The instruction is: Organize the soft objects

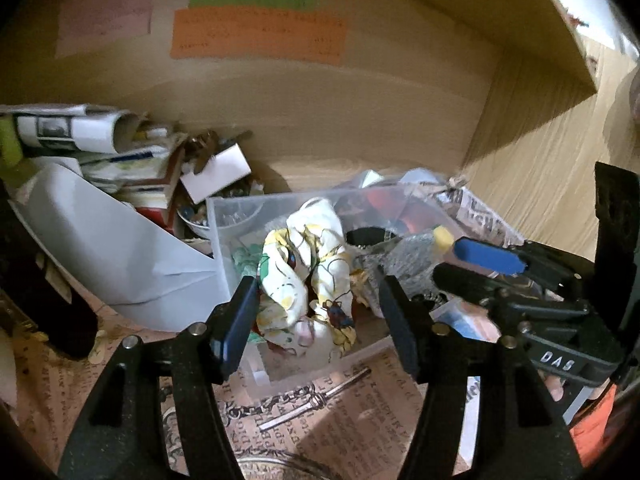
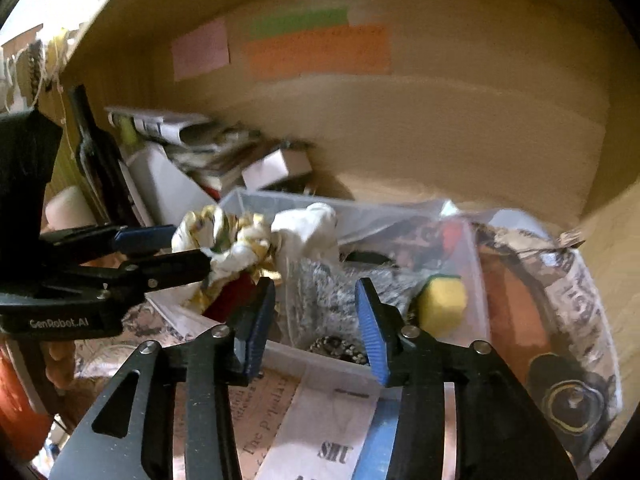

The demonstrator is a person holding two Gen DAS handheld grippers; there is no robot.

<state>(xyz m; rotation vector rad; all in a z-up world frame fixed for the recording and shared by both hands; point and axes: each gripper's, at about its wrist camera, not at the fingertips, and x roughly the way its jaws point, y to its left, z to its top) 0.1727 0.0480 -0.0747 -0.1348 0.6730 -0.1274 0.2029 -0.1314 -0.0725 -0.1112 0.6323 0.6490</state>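
Spread jaws flanking crumpled white floral cloth (image 1: 306, 276) over clear plastic bin (image 1: 224, 240): light, limp; best pinched mid-bunch.

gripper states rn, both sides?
Left gripper: open, fingers either side of the floral cloth, not clamped on it.
Right gripper: open, holding nothing, over the clear plastic bin.

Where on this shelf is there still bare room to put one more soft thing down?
Bare wood shows behind the clear plastic bin, toward the back wall. Left of the bin, papers and boxes pile up. The bin itself is crowded: floral cloth, yellow sponge.
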